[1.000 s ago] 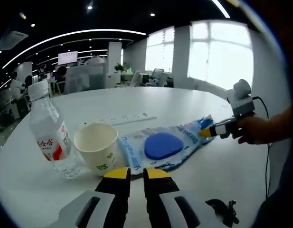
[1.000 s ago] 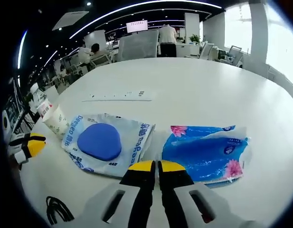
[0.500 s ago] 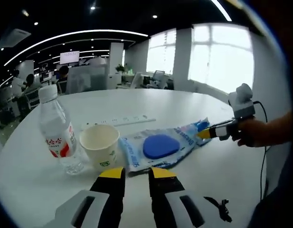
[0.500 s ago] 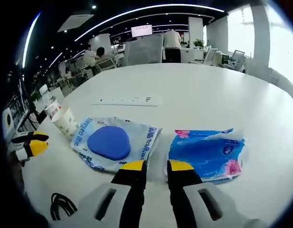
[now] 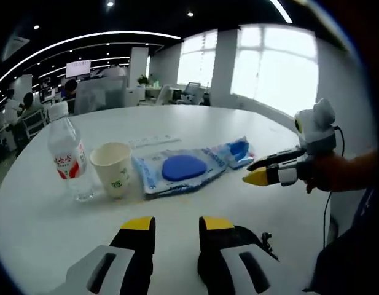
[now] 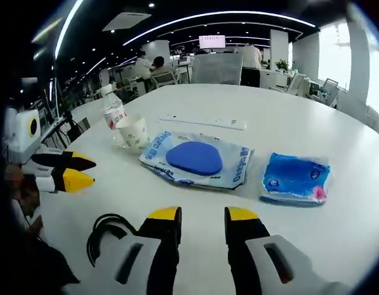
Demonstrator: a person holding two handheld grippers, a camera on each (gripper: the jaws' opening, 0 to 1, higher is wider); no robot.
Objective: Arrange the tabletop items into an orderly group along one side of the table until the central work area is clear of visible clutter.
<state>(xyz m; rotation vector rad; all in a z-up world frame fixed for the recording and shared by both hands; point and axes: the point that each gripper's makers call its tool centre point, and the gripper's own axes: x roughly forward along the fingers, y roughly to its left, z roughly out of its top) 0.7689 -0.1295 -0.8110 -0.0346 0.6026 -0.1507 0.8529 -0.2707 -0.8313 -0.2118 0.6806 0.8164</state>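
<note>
- White round surface [image 6: 250,117] in an open office — bottle [image 5: 67,157], cup [image 5: 113,168], wipes pack [image 6: 198,158] and tissue pack [image 6: 295,178] in a row mid-surface.
- Both grippers — left gripper [image 5: 175,224], right gripper [image 6: 203,214] — have drawn back, fingers now parted wider.

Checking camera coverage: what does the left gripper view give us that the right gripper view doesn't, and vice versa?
Left gripper view alone: the right gripper coming in with jaws apart, and bright windows behind it. Right gripper view alone: the left gripper at the edge, jaws apart, and the full face of the blue tissue pack. Shared: water bottle, paper cup, wipes pack with blue lid, power strip, black cable, white table.
</note>
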